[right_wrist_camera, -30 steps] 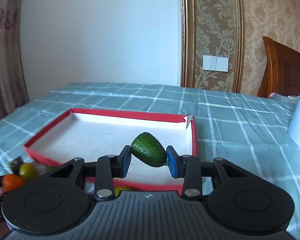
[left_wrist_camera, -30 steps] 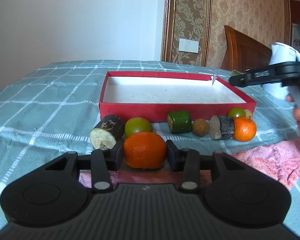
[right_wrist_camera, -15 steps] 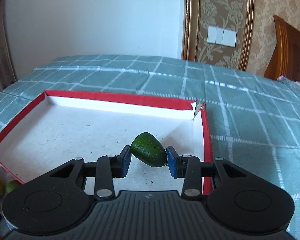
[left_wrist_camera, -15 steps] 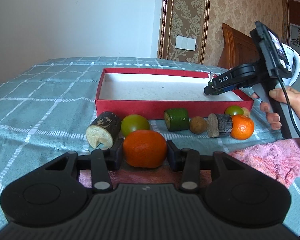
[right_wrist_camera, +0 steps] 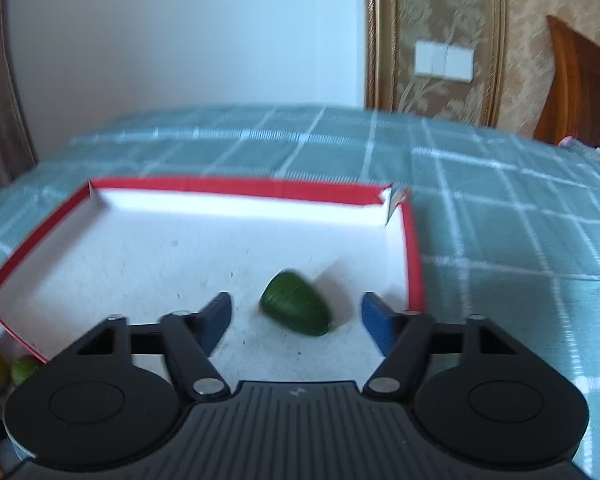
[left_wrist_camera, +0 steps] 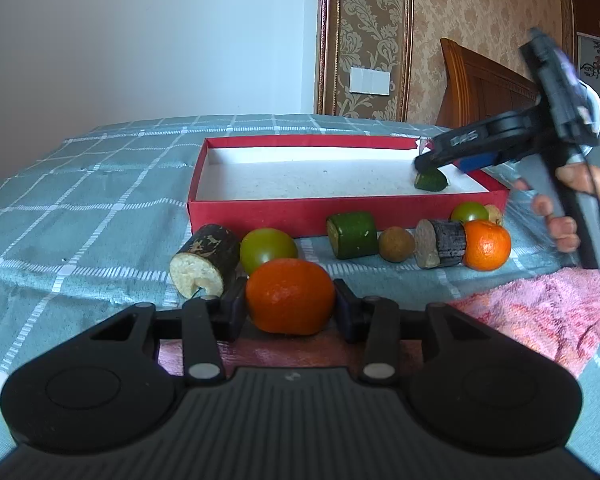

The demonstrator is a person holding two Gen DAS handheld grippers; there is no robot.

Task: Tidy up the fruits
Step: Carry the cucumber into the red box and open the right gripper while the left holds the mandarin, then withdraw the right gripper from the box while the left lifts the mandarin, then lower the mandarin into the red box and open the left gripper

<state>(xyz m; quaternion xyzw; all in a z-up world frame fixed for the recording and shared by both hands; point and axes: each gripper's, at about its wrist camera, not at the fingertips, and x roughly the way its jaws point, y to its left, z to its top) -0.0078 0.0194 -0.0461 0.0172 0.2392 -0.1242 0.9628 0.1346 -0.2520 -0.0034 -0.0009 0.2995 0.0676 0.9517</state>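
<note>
From my right wrist camera, the green fruit piece (right_wrist_camera: 295,304) lies on the white floor of the red box (right_wrist_camera: 414,256), between the blue pads of my right gripper (right_wrist_camera: 296,318) but touching neither; there is a clear gap on both sides. Those jaws are opening and stand wide, holding nothing. The piece sits toward the box's 4 o'clock corner, near the right-hand wall.

My left wrist camera shows what the right one cannot: the row of fruit on the checked bed cover (left_wrist_camera: 80,208) outside the box's near wall. At 12 o'clock from my left gripper (left_wrist_camera: 290,304) are a green round fruit (left_wrist_camera: 268,249) and a dark-barked cut log piece (left_wrist_camera: 204,266); further toward 1 o'clock lie a green cut chunk (left_wrist_camera: 353,234), a small brown fruit (left_wrist_camera: 396,243), another bark-covered piece (left_wrist_camera: 440,243) and a small orange (left_wrist_camera: 487,244). It also shows my right gripper from the side, tips above the green piece (left_wrist_camera: 431,180), with a hand (left_wrist_camera: 572,208) on its handle.

My left jaws are pinching a large orange (left_wrist_camera: 290,296), pads pressed on its two sides.
</note>
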